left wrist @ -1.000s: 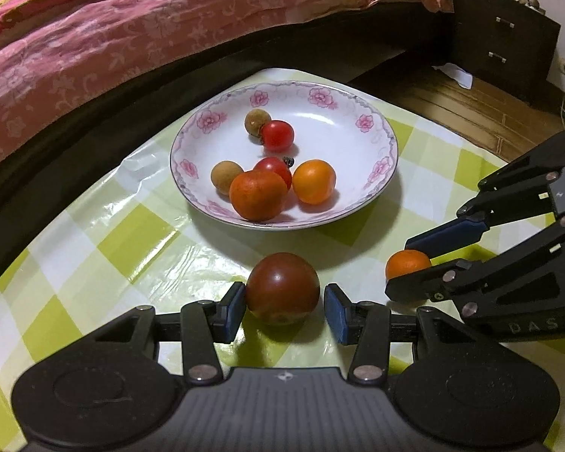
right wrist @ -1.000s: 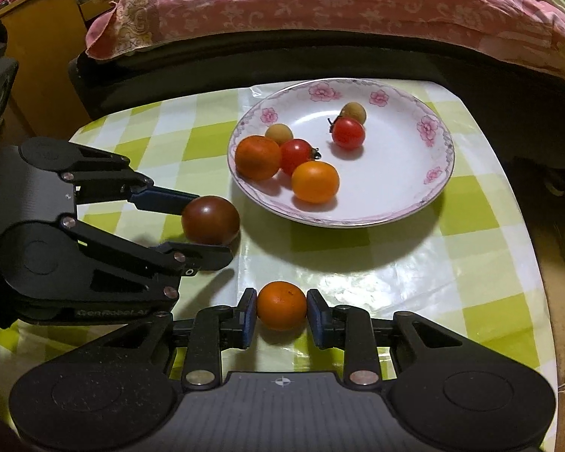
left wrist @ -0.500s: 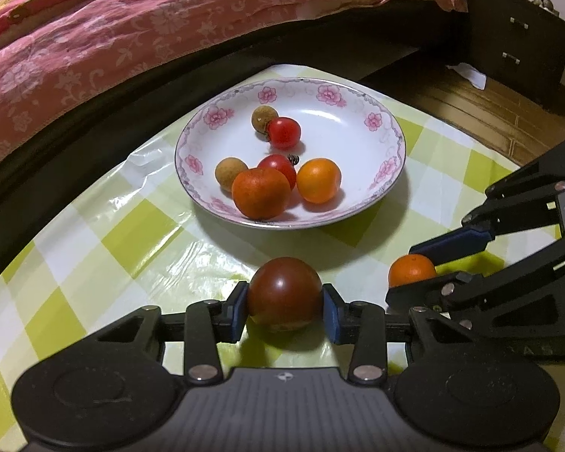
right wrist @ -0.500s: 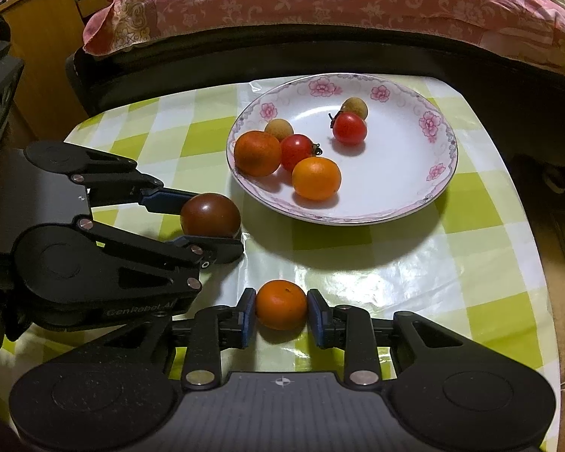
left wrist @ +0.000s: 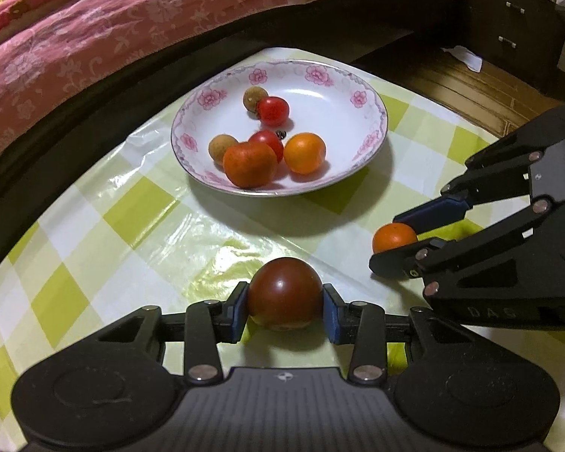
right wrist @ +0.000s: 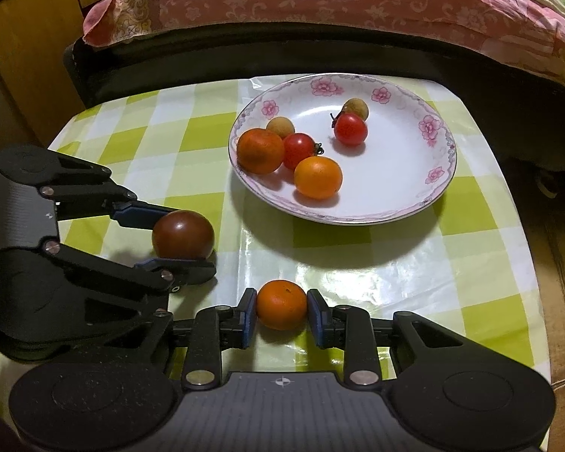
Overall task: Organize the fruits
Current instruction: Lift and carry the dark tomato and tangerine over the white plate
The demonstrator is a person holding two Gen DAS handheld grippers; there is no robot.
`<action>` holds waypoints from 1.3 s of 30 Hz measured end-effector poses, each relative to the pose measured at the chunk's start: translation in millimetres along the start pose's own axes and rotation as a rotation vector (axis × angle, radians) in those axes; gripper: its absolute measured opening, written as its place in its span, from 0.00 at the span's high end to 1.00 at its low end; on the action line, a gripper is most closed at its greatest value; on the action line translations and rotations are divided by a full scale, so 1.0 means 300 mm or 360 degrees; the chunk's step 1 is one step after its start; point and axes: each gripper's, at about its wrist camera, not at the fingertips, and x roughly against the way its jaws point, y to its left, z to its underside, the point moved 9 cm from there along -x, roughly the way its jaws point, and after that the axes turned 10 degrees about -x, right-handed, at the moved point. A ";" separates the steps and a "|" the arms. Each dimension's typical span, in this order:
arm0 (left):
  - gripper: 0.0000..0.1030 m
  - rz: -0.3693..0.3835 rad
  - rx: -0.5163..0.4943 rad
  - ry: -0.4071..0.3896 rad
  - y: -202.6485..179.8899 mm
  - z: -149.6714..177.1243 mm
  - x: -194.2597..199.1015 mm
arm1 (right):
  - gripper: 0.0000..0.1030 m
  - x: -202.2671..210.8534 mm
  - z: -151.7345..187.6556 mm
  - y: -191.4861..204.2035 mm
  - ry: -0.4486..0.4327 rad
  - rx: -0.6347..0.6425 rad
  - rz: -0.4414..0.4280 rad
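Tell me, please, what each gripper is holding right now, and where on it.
The left gripper clamps the dark tomato across its sides; the right gripper clamps the small orange fruit likewise.

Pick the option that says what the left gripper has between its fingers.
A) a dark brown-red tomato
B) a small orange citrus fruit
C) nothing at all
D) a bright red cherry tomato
A: in the left wrist view, the left gripper has its blue pads pressed on both sides of the dark brown-red tomato, while the small orange fruit sits in the right gripper.
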 end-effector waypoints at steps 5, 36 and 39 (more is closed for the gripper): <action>0.54 -0.0001 -0.0004 0.0000 -0.002 0.001 -0.001 | 0.76 -0.006 -0.004 0.004 -0.0004 0.0012 0.0013; 0.54 -0.0006 0.0021 0.0006 0.007 -0.005 -0.004 | 0.76 -0.001 0.008 0.006 0.0021 0.0052 0.0032; 0.54 -0.0018 0.0028 -0.0002 0.016 -0.012 0.002 | 0.76 0.003 0.000 0.006 0.0012 0.0049 0.0024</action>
